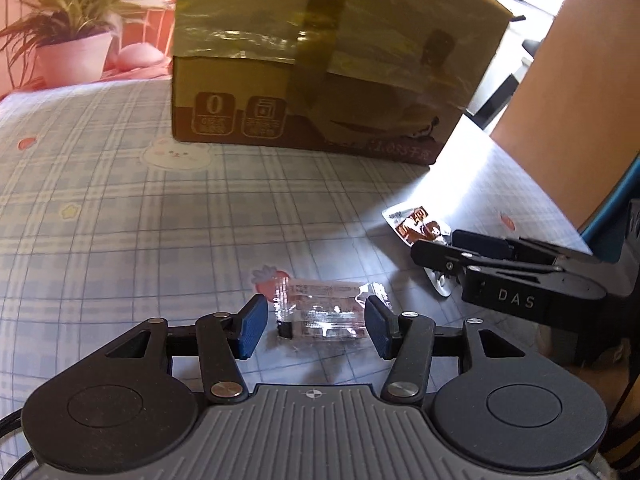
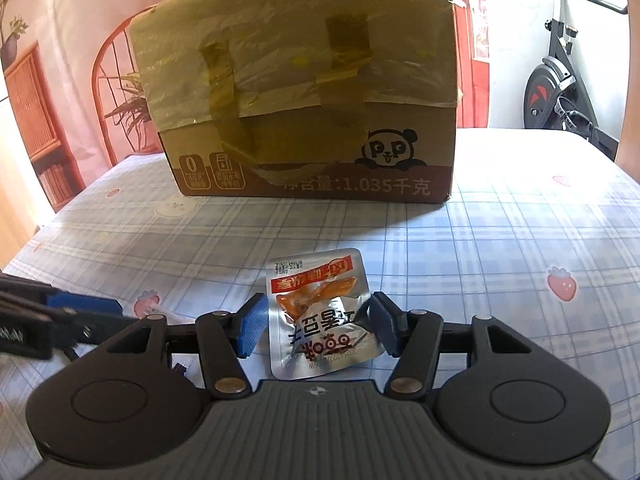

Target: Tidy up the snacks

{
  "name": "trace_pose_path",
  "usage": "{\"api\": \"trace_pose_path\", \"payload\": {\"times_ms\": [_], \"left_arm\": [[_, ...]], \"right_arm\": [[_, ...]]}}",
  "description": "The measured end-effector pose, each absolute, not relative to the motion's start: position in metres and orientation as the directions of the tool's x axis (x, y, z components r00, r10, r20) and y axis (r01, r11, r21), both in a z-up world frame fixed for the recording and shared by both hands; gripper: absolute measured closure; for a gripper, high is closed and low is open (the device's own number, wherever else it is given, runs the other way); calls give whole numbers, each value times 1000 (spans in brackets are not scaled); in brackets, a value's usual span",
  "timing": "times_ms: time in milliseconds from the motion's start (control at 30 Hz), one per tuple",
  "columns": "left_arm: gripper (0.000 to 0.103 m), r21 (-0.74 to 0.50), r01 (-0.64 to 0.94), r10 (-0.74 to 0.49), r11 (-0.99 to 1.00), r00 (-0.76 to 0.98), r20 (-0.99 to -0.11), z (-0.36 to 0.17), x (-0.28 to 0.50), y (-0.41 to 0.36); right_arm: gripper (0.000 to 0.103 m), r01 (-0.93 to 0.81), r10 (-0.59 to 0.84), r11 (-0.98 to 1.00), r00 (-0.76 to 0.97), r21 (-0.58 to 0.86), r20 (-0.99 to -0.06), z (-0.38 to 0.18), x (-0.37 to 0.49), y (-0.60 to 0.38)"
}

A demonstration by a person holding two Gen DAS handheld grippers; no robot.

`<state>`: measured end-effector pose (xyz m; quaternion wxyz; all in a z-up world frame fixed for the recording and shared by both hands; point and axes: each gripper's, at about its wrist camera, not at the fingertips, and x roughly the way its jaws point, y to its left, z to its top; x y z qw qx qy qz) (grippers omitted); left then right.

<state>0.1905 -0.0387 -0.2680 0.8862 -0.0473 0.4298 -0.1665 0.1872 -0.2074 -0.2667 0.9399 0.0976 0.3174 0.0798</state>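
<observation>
Lying on cloth: 2 snack packs, both on the checked cloth [image 1: 120, 220], in front of the box [image 2: 304, 120], not in it.
Clear pack [image 1: 324, 316]: flat, lengthwise across the L claw's gap, over a strawberry print, well short of the box.
L claw [image 1: 316, 326]: spread, one blue pad on each side of the clear pack. Gap shows betw. the L-side pad and the pack; R-side pad sits right at the pack's end, can't tell if touching. Not pinching.
Foil pack [image 2: 316, 300]: silver w/ red band and orange food pic, print upside down to the R cam, right flank crumpled.
R claw [image 2: 316, 328]: pinching the foil pack, pads against its side edges; pack's far end sticks out past the tips.
Claws: side by side, near each other, both pointing at the box.
Box: brown carton, panda logo, top flaps taped w/ yellowish tape, standing on the cloth beyond both packs.
Bkgd: potted plant [image 1: 76, 12] behind-left of box; exercise bike [image 2: 560, 80] far right.
</observation>
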Motion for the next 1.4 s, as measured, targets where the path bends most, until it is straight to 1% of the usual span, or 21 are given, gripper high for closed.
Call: {"api": "trace_pose_path", "payload": {"times_ms": [67, 167, 300, 400, 433, 500, 533, 600, 667, 767, 867, 967, 1000, 1267, 1400], "left_arm": [[39, -208, 264, -327, 942, 577, -748, -269, 190, -44], [33, -185, 280, -319, 942, 583, -747, -270, 188, -51], [33, -105, 289, -269, 952, 618, -739, -273, 182, -63], [34, -7, 308, -215, 951, 646, -733, -277, 177, -74], [35, 3, 310, -210, 951, 651, -729, -277, 176, -76], [46, -4, 303, -214, 953, 663, -718, -277, 176, -72], [55, -23, 296, -224, 955, 666, -711, -276, 176, -68], [67, -62, 276, -238, 959, 668, -705, -274, 178, -59], [77, -93, 264, -251, 960, 668, -701, -273, 179, -53], [84, -104, 251, -250, 962, 672, -697, -272, 179, -49], [89, -118, 248, -260, 961, 679, -686, -270, 179, -45], [89, -102, 234, -240, 967, 693, -680, -268, 182, -40], [89, -91, 218, -220, 972, 697, -682, -269, 184, -38], [88, -113, 4, -84, 994, 693, -716, -269, 202, 11], [84, -175, -25, -113, 984, 671, -733, -266, 201, 25]], "right_arm": [[44, -89, 215, 967, 786, 238, -580, -267, 187, -208], [44, -89, 220, 965, 787, 247, -577, -267, 188, -208], [44, -88, 223, 963, 788, 254, -574, -268, 188, -209], [44, -87, 225, 962, 788, 258, -573, -268, 188, -209], [44, -87, 225, 962, 788, 258, -573, -268, 188, -209], [44, -87, 225, 962, 788, 258, -573, -268, 188, -209], [44, -87, 225, 962, 788, 258, -573, -268, 188, -209], [44, -87, 225, 962, 788, 258, -573, -268, 188, -209], [44, -87, 224, 962, 788, 257, -573, -268, 188, -209], [44, -87, 225, 962, 788, 258, -573, -268, 188, -209], [44, -87, 225, 962, 788, 258, -574, -268, 188, -209], [44, -87, 225, 962, 788, 259, -573, -268, 188, -209], [44, -87, 225, 962, 788, 259, -573, -268, 188, -209], [44, -87, 227, 961, 788, 261, -573, -268, 188, -209], [44, -87, 227, 961, 787, 262, -573, -268, 188, -209]]}}
